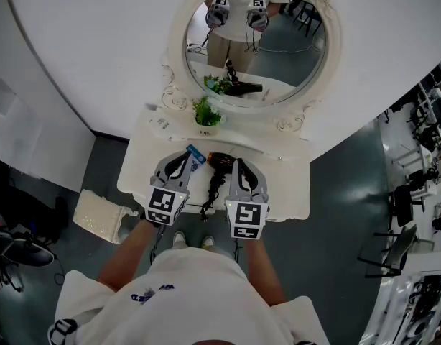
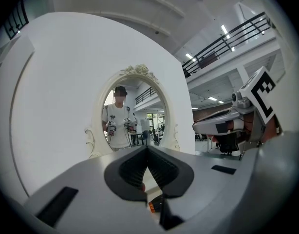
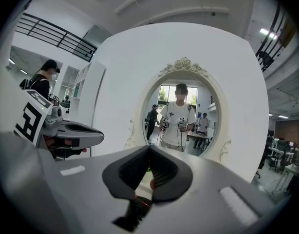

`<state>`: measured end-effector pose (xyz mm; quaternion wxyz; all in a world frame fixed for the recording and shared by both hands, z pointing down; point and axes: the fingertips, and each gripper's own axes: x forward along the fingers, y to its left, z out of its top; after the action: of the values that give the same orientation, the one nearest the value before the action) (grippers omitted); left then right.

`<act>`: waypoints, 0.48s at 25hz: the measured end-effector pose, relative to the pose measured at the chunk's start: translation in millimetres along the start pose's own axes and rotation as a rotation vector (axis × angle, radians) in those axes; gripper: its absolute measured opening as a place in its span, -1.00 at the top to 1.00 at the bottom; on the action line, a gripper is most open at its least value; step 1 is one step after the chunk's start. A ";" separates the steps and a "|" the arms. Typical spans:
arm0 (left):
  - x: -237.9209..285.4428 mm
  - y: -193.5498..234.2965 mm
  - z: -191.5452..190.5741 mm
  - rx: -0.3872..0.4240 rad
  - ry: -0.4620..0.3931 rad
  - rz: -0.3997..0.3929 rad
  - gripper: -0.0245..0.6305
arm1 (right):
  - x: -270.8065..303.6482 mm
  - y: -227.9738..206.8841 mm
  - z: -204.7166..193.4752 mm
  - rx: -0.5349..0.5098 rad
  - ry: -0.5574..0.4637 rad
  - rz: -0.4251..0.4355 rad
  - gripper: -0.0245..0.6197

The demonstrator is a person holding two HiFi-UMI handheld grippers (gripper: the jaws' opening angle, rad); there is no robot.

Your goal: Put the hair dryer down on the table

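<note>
Lying on table (image 1: pixel 286 191), hair dryer (image 1: pixel 219 164); handle (image 1: pixel 213 188) pointing away from mirror (image 1: pixel 278 67)

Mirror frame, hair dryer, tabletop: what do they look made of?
Mirror frame: matte white with carved scrollwork and a rosette crest; moulded resin or painted wood, can't tell which.
Hair dryer: black body with a slight sheen, likely plastic; the copper-orange band looks metallic-finished.
Table: smooth plain white top with a scalloped edge, probably painted wood or board.
</note>
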<state>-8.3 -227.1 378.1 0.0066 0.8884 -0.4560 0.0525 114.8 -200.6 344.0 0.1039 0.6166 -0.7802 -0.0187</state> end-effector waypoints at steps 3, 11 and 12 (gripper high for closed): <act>0.1 0.6 0.6 -0.003 -0.001 0.000 0.90 | 0.5 -1.5 -1.4 0.010 0.004 -0.001 0.89; 2.3 1.3 -0.3 -0.004 0.002 -0.003 0.90 | 2.8 -2.1 -3.5 0.015 0.012 -0.002 0.89; 2.4 1.7 -0.3 -0.004 0.001 -0.004 0.90 | 3.2 -1.6 -3.6 0.015 0.013 -0.001 0.89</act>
<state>-8.3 -230.0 378.6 0.0087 0.8893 -0.4543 0.0521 116.3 -203.7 347.7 0.1042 0.6178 -0.7794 -0.0087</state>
